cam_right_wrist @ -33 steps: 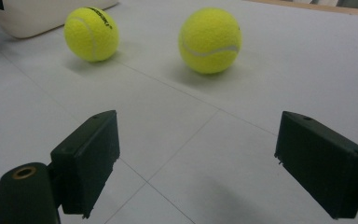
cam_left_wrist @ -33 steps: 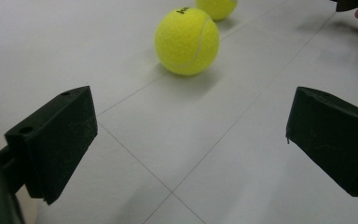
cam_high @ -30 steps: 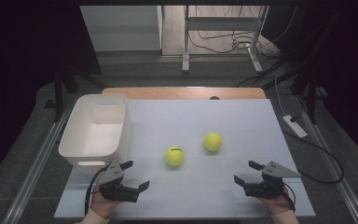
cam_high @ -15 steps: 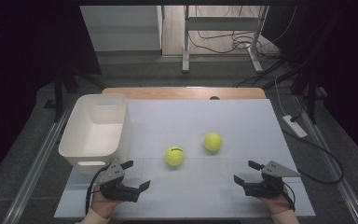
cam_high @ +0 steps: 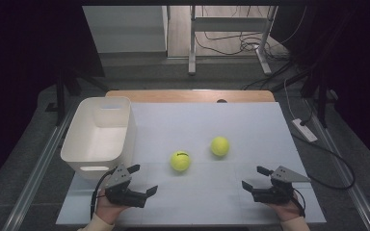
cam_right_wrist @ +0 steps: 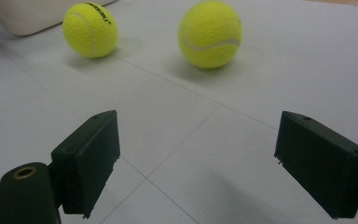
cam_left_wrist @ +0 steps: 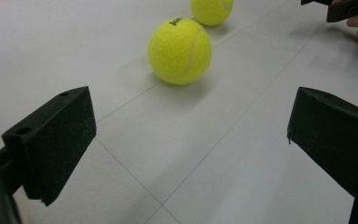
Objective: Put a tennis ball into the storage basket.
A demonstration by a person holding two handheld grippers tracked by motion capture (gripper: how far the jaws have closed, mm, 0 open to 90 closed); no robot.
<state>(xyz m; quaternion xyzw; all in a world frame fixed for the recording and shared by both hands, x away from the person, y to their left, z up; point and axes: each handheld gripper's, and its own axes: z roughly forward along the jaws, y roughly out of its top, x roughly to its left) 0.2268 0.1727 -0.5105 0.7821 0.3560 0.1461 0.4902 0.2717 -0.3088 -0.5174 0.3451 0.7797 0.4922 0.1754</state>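
While both grippers rest low at the table's near edge, jaws wide and empty, left gripper (cam_high: pixel 142 179) faces the nearer tennis ball (cam_high: pixel 180 161); right gripper (cam_high: pixel 256 178) faces the farther ball (cam_high: pixel 219 146). Bin (cam_high: pixel 83 139) at left, probably their destination.

Far tennis ball (cam_left_wrist: pixel 211 11) top cropped

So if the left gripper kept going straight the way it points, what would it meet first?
Probably the nearer tennis ball, slightly left of centre between the open jaws of the left gripper; bare table lies before it.
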